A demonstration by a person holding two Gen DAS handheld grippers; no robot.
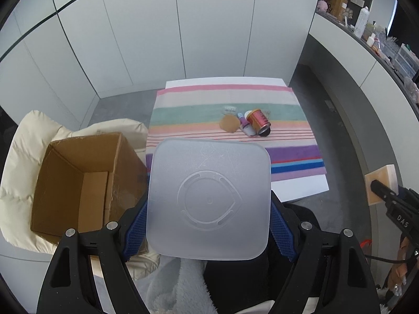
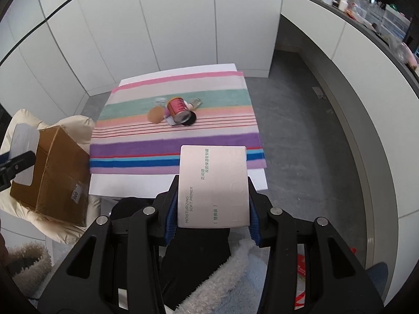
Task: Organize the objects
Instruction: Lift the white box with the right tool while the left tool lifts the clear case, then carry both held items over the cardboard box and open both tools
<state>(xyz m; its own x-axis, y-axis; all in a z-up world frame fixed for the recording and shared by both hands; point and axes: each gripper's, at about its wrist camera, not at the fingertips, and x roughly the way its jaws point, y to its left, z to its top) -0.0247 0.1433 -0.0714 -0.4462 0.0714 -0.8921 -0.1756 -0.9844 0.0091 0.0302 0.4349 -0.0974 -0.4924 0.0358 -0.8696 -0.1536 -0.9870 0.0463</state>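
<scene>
— The square lid point(image 1: 209, 198): frosted, translucent plastic, matt, with fine scratches. The open box point(image 1: 78, 180)?

— Plain brown cardboard, dull and a bit rough. The striped cloth point(image 2: 178, 136) on the worktop looks soft and woven.

— And the pale pink carton point(image 2: 213, 185)?

— Smooth matt paperboard with printed lettering. The can point(image 2: 178, 110) lying on the cloth is glossy metal, while the pads point(image 1: 282, 233) on the hand-held gripper are blue, ribbed and rubbery

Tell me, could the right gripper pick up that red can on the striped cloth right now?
Probably not: the right gripper is already shut on a pink box, so its jaws are full, though nothing blocks the red can.
</scene>
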